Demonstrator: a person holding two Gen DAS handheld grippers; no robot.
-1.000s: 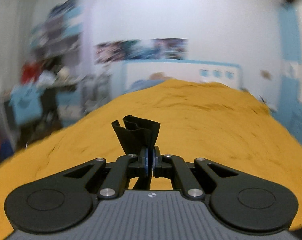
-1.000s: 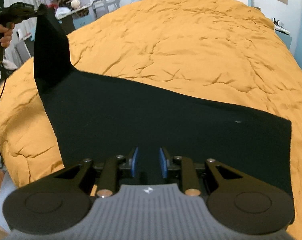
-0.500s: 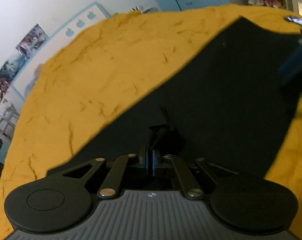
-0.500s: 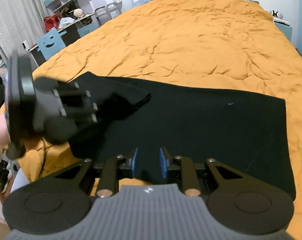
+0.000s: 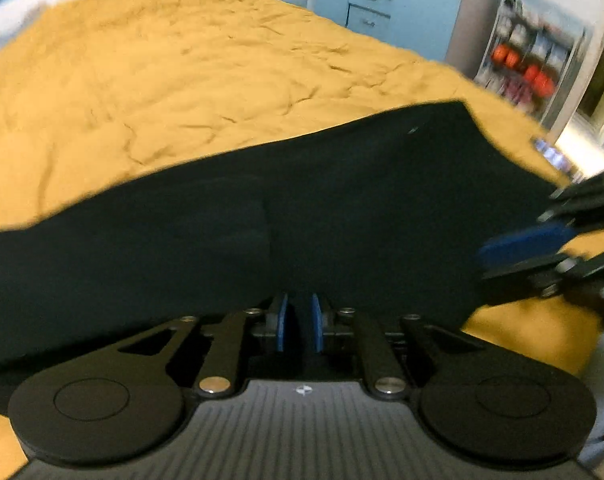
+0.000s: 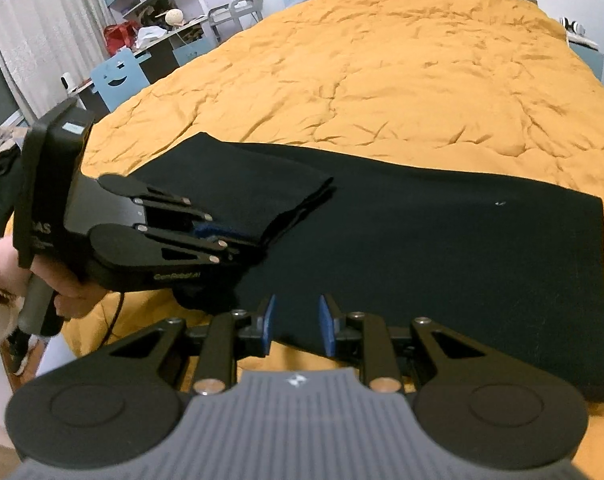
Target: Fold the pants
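While the long black cloth pants [image 6: 441,248] lie flat on the big crinkly orange bed cover [image 6: 381,80], one end (the left one) is folded back over the rest. The left gripper [image 6: 238,240] rests by that folded end, its blue pads [image 5: 281,322] a little apart, holding nothing. The right gripper [image 6: 296,326] hangs over the near edge, open wider and empty.
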